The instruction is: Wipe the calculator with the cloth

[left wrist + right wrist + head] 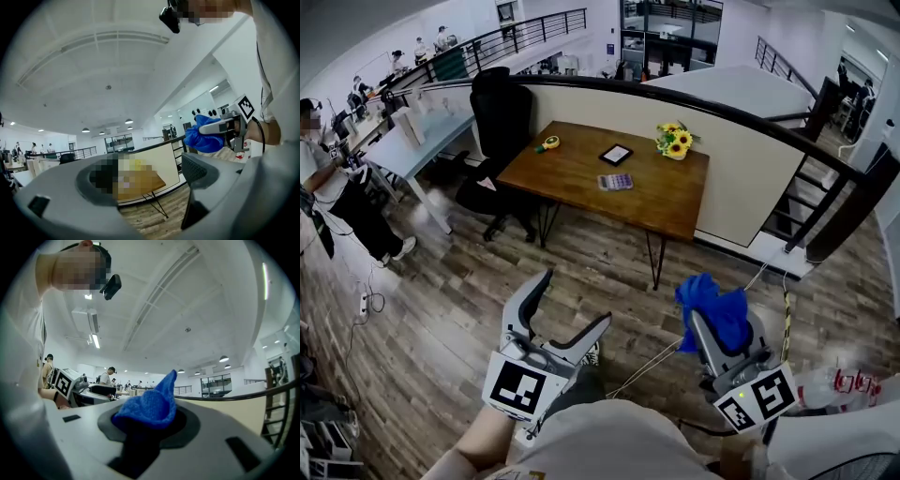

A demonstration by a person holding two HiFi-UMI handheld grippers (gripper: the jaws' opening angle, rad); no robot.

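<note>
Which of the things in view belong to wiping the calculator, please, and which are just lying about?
For the job:
- calculator, on the table
- blue cloth, clamped in the jaws of the right gripper
- left gripper, jaws open and empty

Just lying about:
- sunflowers
- black flat square item
- small yellow round item
- black office chair

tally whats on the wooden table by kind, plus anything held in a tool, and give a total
calculator: 1
black flat slab: 1
yellow round item: 1
sunflower bunch: 1
blue cloth, held in the right tool: 1
total: 5
</note>
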